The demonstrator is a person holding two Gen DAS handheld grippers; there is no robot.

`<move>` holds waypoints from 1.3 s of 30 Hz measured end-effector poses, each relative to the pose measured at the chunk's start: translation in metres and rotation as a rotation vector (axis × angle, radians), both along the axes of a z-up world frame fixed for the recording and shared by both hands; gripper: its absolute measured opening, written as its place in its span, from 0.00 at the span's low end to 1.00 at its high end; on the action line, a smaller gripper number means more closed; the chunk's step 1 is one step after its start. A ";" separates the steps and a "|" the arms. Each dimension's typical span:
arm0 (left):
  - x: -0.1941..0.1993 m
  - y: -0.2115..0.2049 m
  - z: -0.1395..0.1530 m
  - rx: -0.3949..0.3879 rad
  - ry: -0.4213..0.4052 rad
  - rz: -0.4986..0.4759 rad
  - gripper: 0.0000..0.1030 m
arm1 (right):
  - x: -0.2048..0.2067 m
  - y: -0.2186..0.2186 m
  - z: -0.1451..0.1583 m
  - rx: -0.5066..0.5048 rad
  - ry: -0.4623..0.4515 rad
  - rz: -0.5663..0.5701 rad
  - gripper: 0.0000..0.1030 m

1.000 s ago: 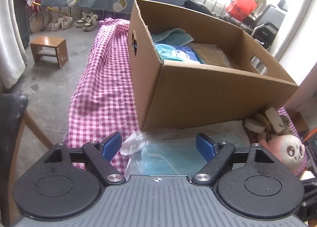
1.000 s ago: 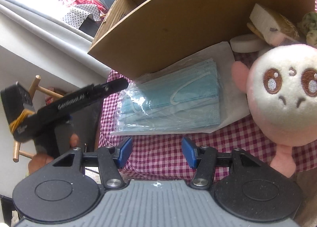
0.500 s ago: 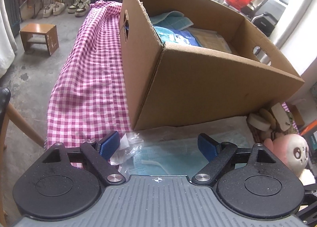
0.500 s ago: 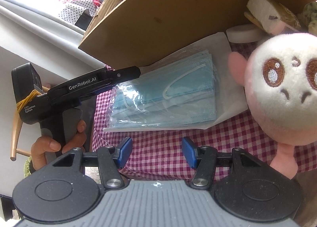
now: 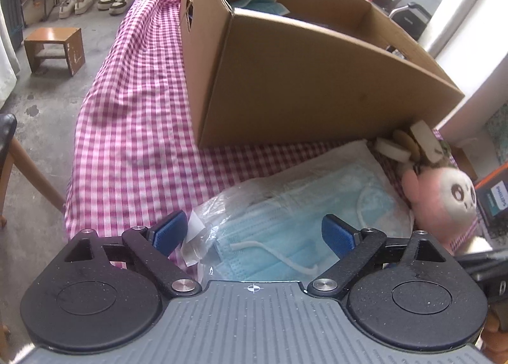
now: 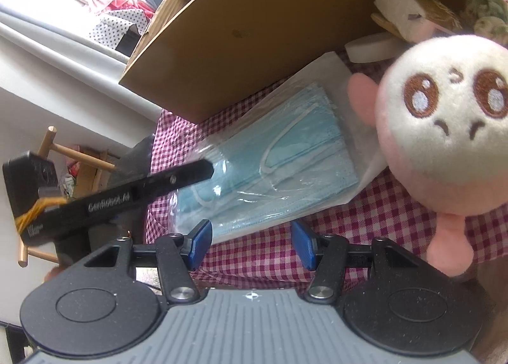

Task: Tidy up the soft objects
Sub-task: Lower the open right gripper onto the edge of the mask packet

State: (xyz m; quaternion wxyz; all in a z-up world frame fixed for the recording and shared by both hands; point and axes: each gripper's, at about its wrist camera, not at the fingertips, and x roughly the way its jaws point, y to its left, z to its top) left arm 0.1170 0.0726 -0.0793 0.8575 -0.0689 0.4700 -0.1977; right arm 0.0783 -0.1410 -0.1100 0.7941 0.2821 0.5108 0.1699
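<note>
Cardboard dominated the scene: a large open box [image 5: 317, 78] stood on the bench [image 5: 133, 129], which was draped in pink-and-white gingham, and took up most of its far side. Some blue things already lay inside it, though little of them showed.

Just in front of the box, near the bench's front edge, lay the pack of blue face masks [image 5: 304, 215] in a clear plastic sleeve, on a sheet of white paper. By the look of it the pack would be light and floppy, the film slick and crinkly, so a pinch on the loose plastic alone might slide off or lift only the sleeve. The surer hold seemed to be across the stacked masks themselves, at the short end nearest the bench's front edge, squeezing the whole thickness.

Beside the pack, toward the bench's right edge, sat a pink-and-cream plush toy [image 6: 444, 129], soft and squashy and easy to grip at the body. Behind it, against the box wall, lay a few small sponges [image 5: 409, 142].

The left claw [image 5: 254, 232] hovered over the pack's near end, its jaws opening and wide, the pads not pressing on anything. The right claw [image 6: 250, 245] stood about half open, empty, above the bench's front edge.
</note>
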 end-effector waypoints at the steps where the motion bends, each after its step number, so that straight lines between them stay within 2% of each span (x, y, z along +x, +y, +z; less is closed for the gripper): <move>1: -0.004 0.000 0.000 0.003 0.001 -0.005 0.90 | -0.001 -0.002 0.000 0.004 0.002 -0.006 0.57; 9: -0.040 0.007 -0.001 -0.019 0.023 -0.004 0.90 | -0.010 -0.014 -0.004 0.064 0.023 -0.054 0.57; 14: -0.059 0.002 0.002 -0.005 0.035 -0.015 0.89 | -0.014 -0.023 -0.009 0.108 0.037 -0.072 0.57; 18: -0.073 -0.001 0.006 -0.048 0.069 -0.059 0.90 | -0.020 -0.027 -0.011 0.126 0.043 -0.080 0.57; 22: -0.089 -0.008 0.009 -0.022 0.078 -0.119 0.90 | -0.027 -0.030 -0.011 0.137 0.049 -0.083 0.57; 26: -0.097 -0.010 0.019 0.036 0.038 -0.138 0.90 | -0.033 -0.035 -0.013 0.159 0.053 -0.098 0.57; 34: -0.089 -0.005 0.046 0.107 -0.107 -0.104 0.90 | -0.040 -0.041 -0.022 0.217 0.086 -0.134 0.57; 37: -0.074 -0.009 0.040 0.120 -0.128 -0.093 0.82 | -0.039 -0.039 -0.025 0.243 0.101 -0.144 0.57; 39: -0.062 -0.014 0.030 0.126 -0.101 -0.088 0.74 | -0.040 -0.037 -0.027 0.254 0.104 -0.148 0.57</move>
